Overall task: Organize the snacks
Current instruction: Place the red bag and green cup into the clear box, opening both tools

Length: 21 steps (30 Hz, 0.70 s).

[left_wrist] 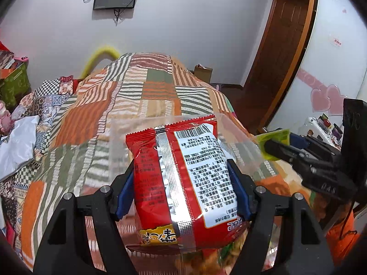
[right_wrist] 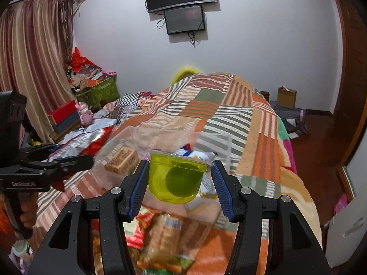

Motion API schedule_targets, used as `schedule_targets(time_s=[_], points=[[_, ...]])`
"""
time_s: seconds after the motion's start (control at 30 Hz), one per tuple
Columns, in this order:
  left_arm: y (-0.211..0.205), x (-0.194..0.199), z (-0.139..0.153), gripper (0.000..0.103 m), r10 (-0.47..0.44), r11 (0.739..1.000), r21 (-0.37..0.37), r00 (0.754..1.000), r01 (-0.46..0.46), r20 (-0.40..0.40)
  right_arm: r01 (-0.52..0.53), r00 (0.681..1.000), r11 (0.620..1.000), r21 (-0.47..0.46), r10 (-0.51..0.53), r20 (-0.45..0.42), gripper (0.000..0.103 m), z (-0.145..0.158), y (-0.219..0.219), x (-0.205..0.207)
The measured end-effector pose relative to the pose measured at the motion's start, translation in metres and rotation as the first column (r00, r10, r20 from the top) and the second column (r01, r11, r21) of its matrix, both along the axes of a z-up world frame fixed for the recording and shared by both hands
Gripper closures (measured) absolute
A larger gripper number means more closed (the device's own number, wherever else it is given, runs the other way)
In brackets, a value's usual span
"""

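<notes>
A bedroom, its bed spread with a striped patchwork quilt [right_wrist: 229, 105], two dark screens [right_wrist: 184, 18] on the white wall beyond: here we sort snacks, a gripper in each hand.

Our left gripper [left_wrist: 184, 178] holds a red snack packet [left_wrist: 181, 178] crosswise between its blue pads, back seam and printed label facing up, the jaws about half open and pressed to the packet's two sides. We judge the grip is taken across the width so the flat bag stays level and can be lowered flat.

Our right gripper [right_wrist: 179, 176] clamps a yellow-green jelly cup [right_wrist: 175, 176] on its side, the foil lid turned away from the camera and the round base towards us; the jaws stand fairly narrow, the left pad against the cup wall, the right pad at the lid's rim. Seen from the left wrist view, the same cup sits in the tips of those black fingers, off to the right of the red packet.

Just ahead of both pairs of jaws lies a clear plastic box [right_wrist: 128, 137], its walls faint against the quilt. Inside it, ahead and left of the right jaws, we see a brown wafer pack [right_wrist: 122, 160] and, behind the cup, some blue-and-white wrappers we cannot name. Below the right jaws a loose heap of snack bags [right_wrist: 160, 236], blurred, waits on the quilt. Both items look bound for the box; neither is inside it yet.
</notes>
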State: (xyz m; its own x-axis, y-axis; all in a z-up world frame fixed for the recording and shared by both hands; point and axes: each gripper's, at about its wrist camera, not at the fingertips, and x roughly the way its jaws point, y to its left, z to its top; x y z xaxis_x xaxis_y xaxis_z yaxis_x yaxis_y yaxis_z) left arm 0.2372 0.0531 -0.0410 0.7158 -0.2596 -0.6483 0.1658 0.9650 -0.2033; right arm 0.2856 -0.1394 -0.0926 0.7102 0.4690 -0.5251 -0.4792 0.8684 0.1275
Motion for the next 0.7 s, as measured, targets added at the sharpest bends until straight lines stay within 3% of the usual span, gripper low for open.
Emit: schedule_targets(time_s=[0.37,0.7], points=[[0.001,0.050,-0.033,0.031,-0.003,1.000,-0.009,0.997,0.003,-0.073,-0.042,0.997,0.998,-0.046,0.038,-0.072,0.051,-0.024,0.032,0.038],[0.010,0.067,-0.056,0.031,0.016,0.999,-0.028,0.993,-0.019,-0.113,-0.060,0.991,0.993,-0.098,0.048,-0.126,0.051,-0.042,0.045,0.050]])
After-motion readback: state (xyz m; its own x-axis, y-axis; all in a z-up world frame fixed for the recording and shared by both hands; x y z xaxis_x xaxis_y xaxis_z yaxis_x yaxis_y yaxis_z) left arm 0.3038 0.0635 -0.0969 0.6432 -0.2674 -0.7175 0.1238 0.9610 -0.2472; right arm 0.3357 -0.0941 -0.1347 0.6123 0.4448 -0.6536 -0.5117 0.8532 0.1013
